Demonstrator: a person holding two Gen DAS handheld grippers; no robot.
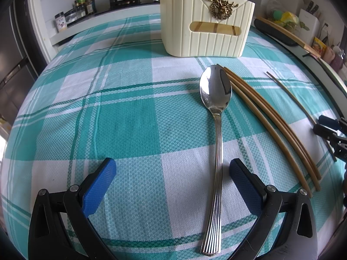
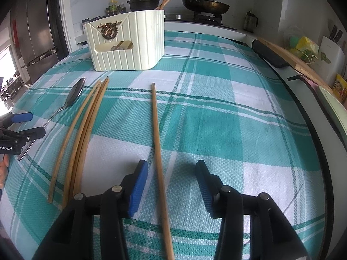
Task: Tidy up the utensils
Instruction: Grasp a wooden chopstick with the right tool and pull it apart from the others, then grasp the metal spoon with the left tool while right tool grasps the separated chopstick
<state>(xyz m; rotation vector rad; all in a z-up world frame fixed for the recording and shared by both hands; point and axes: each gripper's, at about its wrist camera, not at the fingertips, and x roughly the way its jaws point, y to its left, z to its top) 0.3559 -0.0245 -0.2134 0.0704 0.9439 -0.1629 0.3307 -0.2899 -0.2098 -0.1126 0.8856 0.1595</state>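
Observation:
A steel spoon [image 1: 215,117] lies on the teal checked tablecloth [image 1: 121,117], its handle running between the fingers of my open left gripper [image 1: 172,173], nearer the right finger. Three wooden chopsticks [image 1: 266,117] lie right of the spoon. A cream utensil holder [image 1: 206,23] stands behind them. In the right wrist view my open right gripper [image 2: 172,173] straddles a single chopstick [image 2: 159,151]. The spoon [image 2: 72,96], the three chopsticks [image 2: 80,134] and the holder [image 2: 128,43], with chopsticks in it, lie to its left. The left gripper [image 2: 23,125] shows at the left edge.
A stove with a black pot [image 2: 144,2] and a frying pan [image 2: 205,5] stands behind the table. Bottles [image 1: 83,4] sit at the back left. A cutting board [image 2: 290,56] and a knife block [image 2: 330,52] are along the right edge. A fridge [image 2: 32,32] is at left.

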